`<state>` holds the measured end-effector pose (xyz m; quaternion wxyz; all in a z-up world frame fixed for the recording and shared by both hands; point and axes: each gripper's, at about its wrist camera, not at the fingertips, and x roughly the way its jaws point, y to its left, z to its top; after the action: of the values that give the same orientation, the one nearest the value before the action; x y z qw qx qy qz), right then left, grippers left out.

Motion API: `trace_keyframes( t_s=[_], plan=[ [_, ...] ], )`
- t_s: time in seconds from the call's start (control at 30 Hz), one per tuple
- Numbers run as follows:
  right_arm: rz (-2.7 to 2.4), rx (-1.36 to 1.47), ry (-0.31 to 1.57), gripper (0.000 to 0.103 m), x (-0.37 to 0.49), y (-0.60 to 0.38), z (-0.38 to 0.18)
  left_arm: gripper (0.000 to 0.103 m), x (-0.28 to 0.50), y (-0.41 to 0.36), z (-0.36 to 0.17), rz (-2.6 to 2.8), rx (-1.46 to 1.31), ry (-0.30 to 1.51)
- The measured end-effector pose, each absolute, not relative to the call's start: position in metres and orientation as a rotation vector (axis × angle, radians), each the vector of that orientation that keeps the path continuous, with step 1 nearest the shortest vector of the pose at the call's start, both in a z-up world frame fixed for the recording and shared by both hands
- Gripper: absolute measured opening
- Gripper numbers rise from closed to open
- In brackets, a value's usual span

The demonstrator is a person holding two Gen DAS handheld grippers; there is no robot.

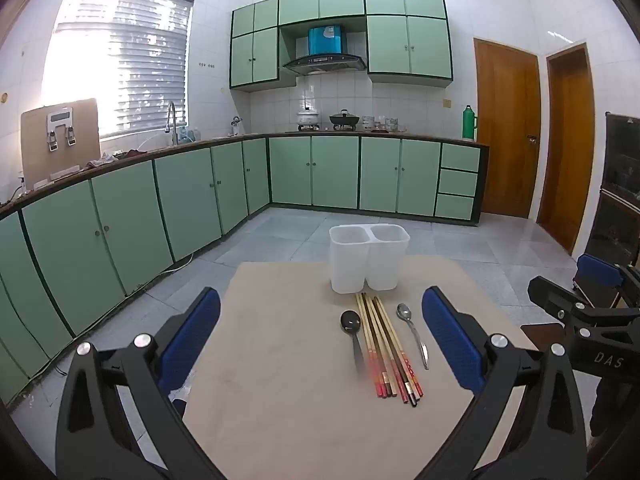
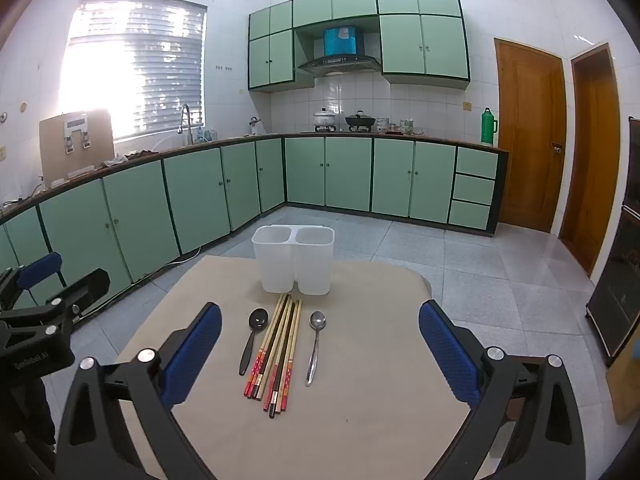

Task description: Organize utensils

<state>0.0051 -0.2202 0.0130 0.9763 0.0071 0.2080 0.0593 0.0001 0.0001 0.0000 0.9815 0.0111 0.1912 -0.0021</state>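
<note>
Nearest the lens, both hand-held grippers hang over the near edge of the tan surface [image 1: 280, 420]. The left hand-held gripper [image 1: 320, 336] is spread wide with nothing between its blue pads, and the right hand-held gripper [image 2: 320, 344] is spread just as wide, also empty. Going left to right on the surface: a black spoon [image 1: 353, 332], then a bundle of chopsticks [image 1: 386, 344] lying side by side, then a metal spoon [image 1: 414, 334], all pointing away from the camera. Just past the chopstick tips, at the far edge, stands a white two-compartment holder [image 1: 368, 258], upright, both compartments empty.
</note>
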Motion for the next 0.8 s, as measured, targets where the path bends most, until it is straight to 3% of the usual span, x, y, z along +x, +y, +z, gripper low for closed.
trace_keyframes(
  t_s=[0.8],
  plan=[
    [0.12, 0.024, 0.416, 0.097, 0.0045, -0.2216, 0.0135, 0.098, -0.0002, 0.0008, 0.0008, -0.002, 0.022, 0.375]
  ],
)
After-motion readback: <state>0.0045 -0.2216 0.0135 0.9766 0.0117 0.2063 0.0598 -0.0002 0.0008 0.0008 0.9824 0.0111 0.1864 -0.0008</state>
